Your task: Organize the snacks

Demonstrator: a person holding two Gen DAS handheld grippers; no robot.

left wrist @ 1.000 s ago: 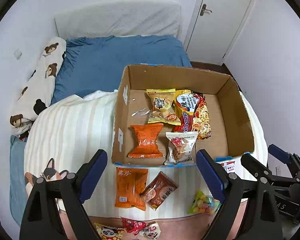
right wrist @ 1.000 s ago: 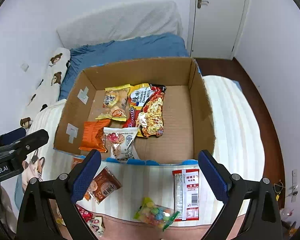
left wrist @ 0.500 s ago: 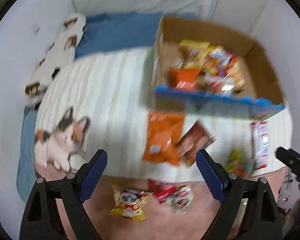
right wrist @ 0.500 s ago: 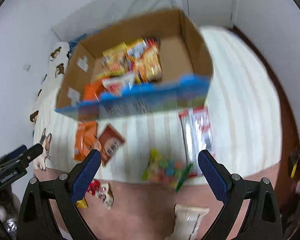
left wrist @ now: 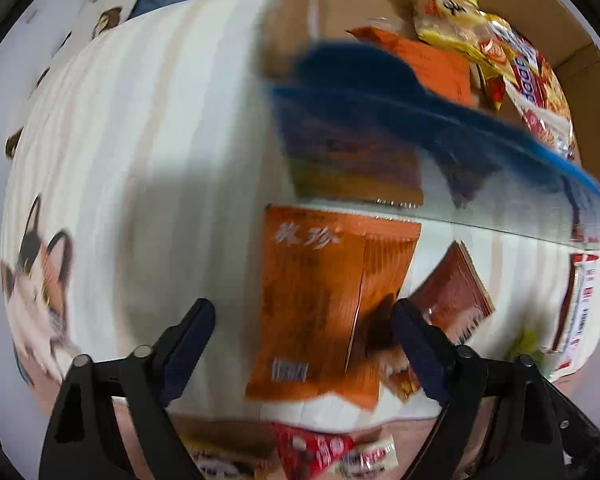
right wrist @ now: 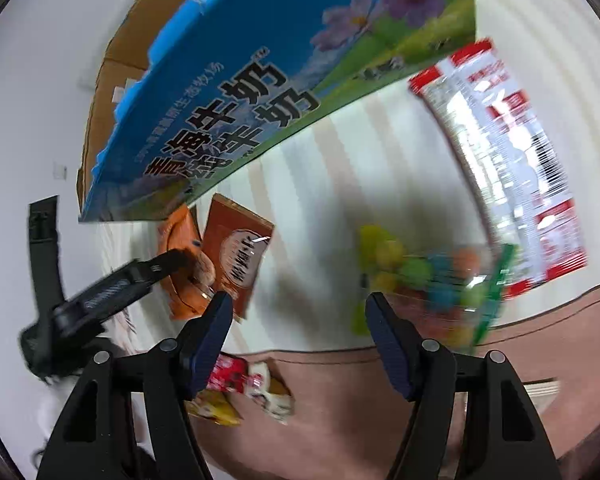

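Note:
My left gripper point(left wrist: 303, 320) hangs low over the striped blanket, pointing down, its jaws closing. The orange packet point(left wrist: 324, 312) lies flat between the fingers, and the pads are clear of it. A brown packet point(left wrist: 456, 292) lies just outside the right finger. My right gripper point(right wrist: 298, 312) is also closing, with only bare blanket between its fingers. The bag of coloured candies point(right wrist: 428, 280) lies right beside and beyond its right finger. The snack box point(left wrist: 420, 120), with a blue printed front point(right wrist: 260, 88), holds several packets.
A long red-and-white packet point(right wrist: 508, 168) lies right of the candies, near the box front. Red and yellow packets point(left wrist: 316, 448) sit on the pink band at the blanket's near edge. A finger of the left gripper point(right wrist: 140, 274) shows over the orange packet in the right wrist view.
Both grippers have dropped from above the box down close to the blanket in front of it. Their jaws now stand narrower than before. The views are blurred by the motion.

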